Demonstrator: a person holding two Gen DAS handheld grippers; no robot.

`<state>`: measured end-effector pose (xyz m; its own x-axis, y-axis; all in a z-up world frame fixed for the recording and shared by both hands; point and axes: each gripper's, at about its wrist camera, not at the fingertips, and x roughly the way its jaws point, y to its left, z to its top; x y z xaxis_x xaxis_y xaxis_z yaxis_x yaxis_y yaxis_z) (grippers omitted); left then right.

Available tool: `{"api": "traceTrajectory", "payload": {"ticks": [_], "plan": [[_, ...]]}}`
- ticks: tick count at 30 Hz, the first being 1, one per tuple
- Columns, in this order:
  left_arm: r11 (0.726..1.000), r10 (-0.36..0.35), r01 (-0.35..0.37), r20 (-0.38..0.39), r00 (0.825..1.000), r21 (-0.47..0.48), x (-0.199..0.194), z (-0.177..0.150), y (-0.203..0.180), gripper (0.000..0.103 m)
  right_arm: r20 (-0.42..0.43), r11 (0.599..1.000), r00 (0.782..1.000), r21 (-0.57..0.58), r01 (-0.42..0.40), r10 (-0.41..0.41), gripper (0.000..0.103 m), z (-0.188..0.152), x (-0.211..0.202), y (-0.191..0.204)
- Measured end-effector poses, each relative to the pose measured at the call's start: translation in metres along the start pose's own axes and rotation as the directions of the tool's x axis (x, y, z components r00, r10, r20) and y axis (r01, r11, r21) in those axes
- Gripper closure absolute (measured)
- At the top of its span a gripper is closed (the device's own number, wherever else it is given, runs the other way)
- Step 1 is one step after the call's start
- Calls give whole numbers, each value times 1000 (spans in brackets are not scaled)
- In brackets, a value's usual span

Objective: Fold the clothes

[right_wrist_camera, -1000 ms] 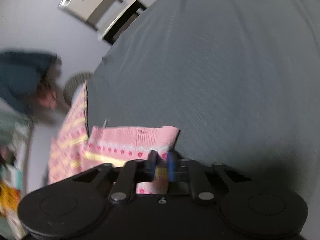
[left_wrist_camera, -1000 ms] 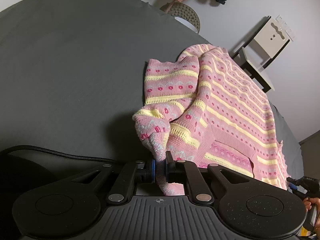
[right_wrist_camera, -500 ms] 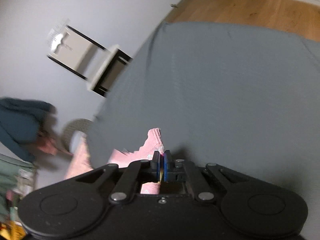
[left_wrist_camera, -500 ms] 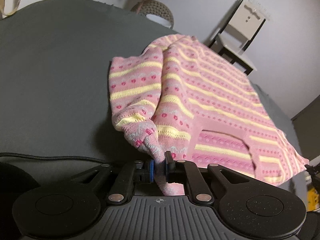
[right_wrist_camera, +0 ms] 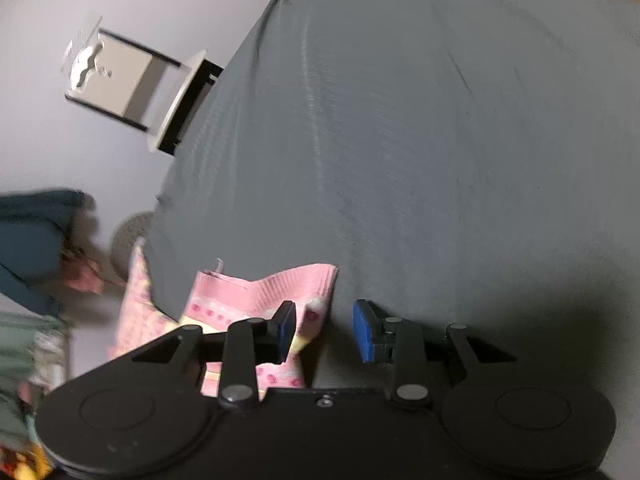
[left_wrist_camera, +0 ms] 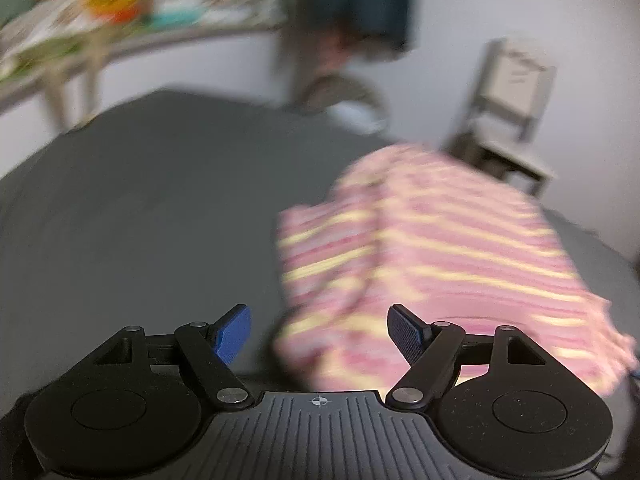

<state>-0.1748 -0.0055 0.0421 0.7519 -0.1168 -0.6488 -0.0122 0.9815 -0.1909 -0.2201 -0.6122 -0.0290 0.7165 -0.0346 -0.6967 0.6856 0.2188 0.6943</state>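
Note:
A pink knit sweater (left_wrist_camera: 432, 248) with yellow stripes lies spread on the grey bed cover (left_wrist_camera: 140, 208); the left wrist view is blurred by motion. My left gripper (left_wrist_camera: 320, 330) is open, its blue pads wide apart, with the sweater's near edge lying just ahead between them, not held. In the right wrist view the sweater's ribbed pink hem (right_wrist_camera: 276, 292) lies on the grey cover (right_wrist_camera: 440, 140). My right gripper (right_wrist_camera: 325, 330) is open too, and the hem's corner rests by its left pad, loose.
A white chair (left_wrist_camera: 508, 120) stands by the wall past the bed's far edge, also seen as the chair (right_wrist_camera: 136, 84) in the right wrist view. A round woven basket (left_wrist_camera: 344, 96), hanging dark clothes (left_wrist_camera: 356, 8) and a cluttered shelf (left_wrist_camera: 100, 12) sit behind the bed.
Both grippers were shut on the sweater and have opened, letting the fabric go. The left gripper has pulled back and tilted up; the sweater now lies on the bed.

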Motion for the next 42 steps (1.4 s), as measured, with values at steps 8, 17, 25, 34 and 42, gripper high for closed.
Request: {"api": "traceTrajectory", "payload": {"ticks": [8, 17, 25, 34, 42], "plan": [[821, -467, 514, -226, 855, 249, 42, -41, -151, 27, -30, 999, 999, -20, -37, 37, 60, -10, 13, 6], [787, -435, 567, -433, 790, 243, 95, -86, -210, 41, -56, 991, 991, 52, -119, 122, 61, -4, 21, -6], [752, -443, 581, -415, 795, 311, 96, -93, -221, 79, -52, 986, 987, 83, -148, 152, 77, -4, 29, -16], [759, -500, 621, -434, 749, 197, 95, -85, -212, 100, 37, 997, 996, -12, -83, 83, 99, -10, 12, -4], [691, -571, 691, -428, 701, 210, 67, -63, -208, 100, 95, 994, 990, 25, -106, 104, 100, -7, -45, 9]]}}
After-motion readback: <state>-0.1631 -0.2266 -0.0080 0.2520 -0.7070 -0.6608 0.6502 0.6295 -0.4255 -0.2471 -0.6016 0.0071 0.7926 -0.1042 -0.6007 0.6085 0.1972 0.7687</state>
